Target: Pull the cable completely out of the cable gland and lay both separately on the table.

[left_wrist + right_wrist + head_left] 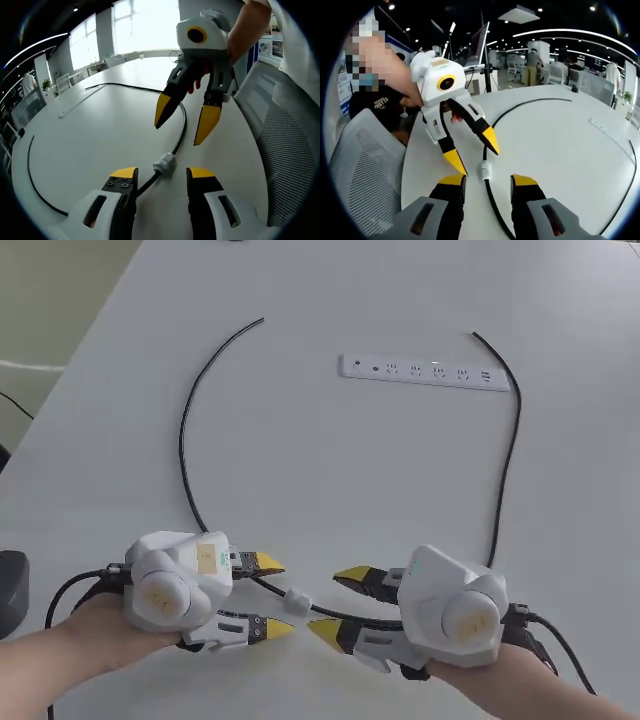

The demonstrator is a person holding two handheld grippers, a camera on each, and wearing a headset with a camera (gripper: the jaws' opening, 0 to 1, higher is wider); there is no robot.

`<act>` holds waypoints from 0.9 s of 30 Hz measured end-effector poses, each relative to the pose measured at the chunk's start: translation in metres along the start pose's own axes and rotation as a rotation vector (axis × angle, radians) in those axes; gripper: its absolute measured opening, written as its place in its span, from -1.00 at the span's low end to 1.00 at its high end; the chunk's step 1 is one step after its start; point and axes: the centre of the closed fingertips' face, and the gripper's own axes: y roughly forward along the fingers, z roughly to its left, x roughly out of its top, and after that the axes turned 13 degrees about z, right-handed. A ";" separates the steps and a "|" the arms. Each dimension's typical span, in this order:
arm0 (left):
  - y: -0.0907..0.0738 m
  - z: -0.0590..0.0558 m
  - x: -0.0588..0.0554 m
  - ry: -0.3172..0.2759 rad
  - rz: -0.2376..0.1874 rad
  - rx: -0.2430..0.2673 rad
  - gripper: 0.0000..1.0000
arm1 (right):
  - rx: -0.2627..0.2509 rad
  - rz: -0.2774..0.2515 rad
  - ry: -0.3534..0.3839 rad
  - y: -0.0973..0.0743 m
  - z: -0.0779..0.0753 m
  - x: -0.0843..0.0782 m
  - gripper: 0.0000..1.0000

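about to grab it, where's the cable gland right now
In the head view the cable gland lies on the white table near the bottom centre, threaded on the black cable, right between the left gripper and the right gripper.

Open table (pixel 330 470) inside the cable (pixel 181 440) loop — the power strip (pixel 425 372), seemingly flat, lies across its far side.

White table (pixel 330 470) carries cable (pixel 183 440), cable gland (pixel 297 600), power strip (pixel 425 372).

On the table (pixel 330 470): one cable (pixel 183 440), one cable gland (pixel 297 601), one power strip (pixel 424 372); over it, one left hand-held gripper (pixel 278 596), one right hand-held gripper (pixel 328 601).
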 end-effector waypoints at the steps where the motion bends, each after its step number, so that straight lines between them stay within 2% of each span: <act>1: 0.000 0.000 0.000 0.002 0.002 -0.002 -0.25 | -0.002 0.000 0.003 0.000 -0.001 0.000 -0.34; 8: 0.004 -0.004 0.002 0.034 0.007 -0.021 -0.43 | -0.015 -0.001 0.012 -0.004 -0.004 -0.003 -0.34; 15: 0.005 -0.005 0.004 0.049 0.010 -0.029 -0.46 | -0.019 -0.001 0.017 -0.005 -0.004 -0.004 -0.34; 18: 0.006 -0.005 0.003 0.055 0.020 -0.030 -0.54 | -0.022 0.002 0.016 -0.006 -0.004 -0.005 -0.34; 27: 0.006 -0.004 0.007 0.062 0.006 -0.034 -0.56 | -0.026 0.012 0.020 -0.009 -0.005 -0.009 -0.35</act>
